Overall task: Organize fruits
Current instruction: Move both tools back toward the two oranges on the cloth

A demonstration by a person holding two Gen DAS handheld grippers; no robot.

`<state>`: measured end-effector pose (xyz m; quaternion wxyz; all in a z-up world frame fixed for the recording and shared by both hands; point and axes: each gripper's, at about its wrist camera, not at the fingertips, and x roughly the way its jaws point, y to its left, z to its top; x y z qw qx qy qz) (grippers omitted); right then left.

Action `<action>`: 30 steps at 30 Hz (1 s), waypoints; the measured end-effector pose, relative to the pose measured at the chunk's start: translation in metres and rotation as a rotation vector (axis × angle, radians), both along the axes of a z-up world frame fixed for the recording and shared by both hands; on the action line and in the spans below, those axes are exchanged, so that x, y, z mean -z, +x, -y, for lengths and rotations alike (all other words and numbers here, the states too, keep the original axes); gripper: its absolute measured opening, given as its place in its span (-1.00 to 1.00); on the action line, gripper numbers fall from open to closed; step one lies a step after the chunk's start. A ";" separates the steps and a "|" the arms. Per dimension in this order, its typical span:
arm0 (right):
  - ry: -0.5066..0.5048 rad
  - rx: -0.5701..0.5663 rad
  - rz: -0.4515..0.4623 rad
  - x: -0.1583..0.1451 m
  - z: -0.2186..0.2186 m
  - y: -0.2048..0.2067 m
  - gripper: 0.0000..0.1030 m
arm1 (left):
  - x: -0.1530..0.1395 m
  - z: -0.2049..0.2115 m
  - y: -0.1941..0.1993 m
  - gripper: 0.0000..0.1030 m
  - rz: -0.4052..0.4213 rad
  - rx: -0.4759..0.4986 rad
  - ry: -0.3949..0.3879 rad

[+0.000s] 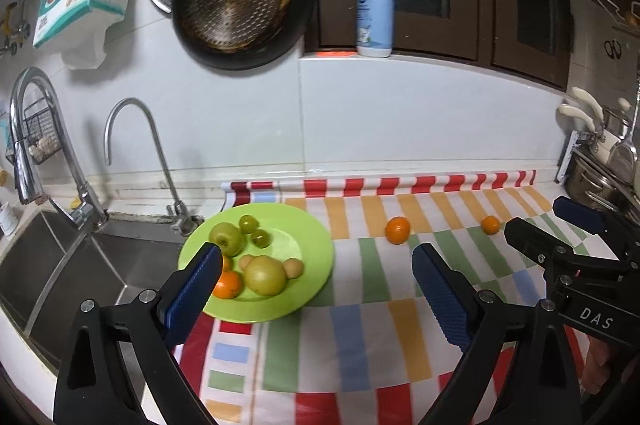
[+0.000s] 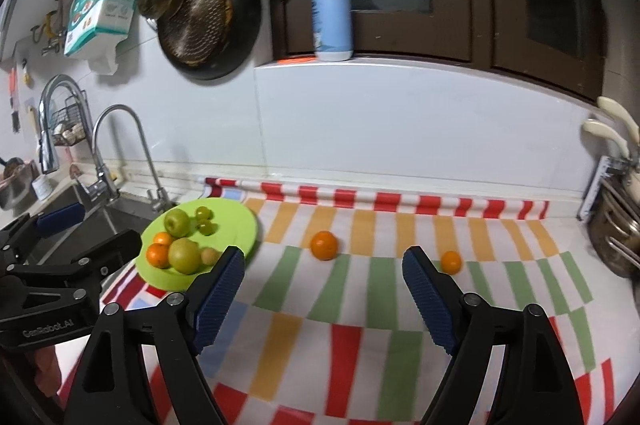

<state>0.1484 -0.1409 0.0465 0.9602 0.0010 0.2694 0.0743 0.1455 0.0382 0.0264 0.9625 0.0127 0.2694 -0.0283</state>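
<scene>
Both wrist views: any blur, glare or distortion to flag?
Left wrist: strong fisheye bend, dark corners; striped cloth smeared near the bottom edge, fruit on the green plate fairly sharp. Right wrist: same barrel bend, the window ledge curves; foreground cloth blurred, larger orange soft; mild sheen on the wall tiles.

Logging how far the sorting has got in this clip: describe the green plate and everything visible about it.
The green plate is round, bright lime, shallow and looks like smooth plastic. It lies flat at the left end of the striped cloth, next to the sink, with its far-left rim reaching past the cloth's edge. On it sit two green apples, two small green fruits, two oranges and some small tan fruits, clustered together. Neither hand-held gripper touches it. Two more oranges lie apart on the cloth to its right.
</scene>
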 end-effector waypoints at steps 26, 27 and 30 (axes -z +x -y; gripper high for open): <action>0.024 0.126 -0.039 0.018 0.092 0.024 0.59 | 0.018 0.080 0.027 0.95 0.022 0.053 0.031; 0.024 0.129 -0.043 0.021 0.094 0.027 0.59 | 0.020 0.083 0.031 0.95 0.017 0.055 0.036; 0.030 0.143 -0.065 0.030 0.103 0.039 0.59 | 0.030 0.090 0.044 0.95 -0.004 0.062 0.050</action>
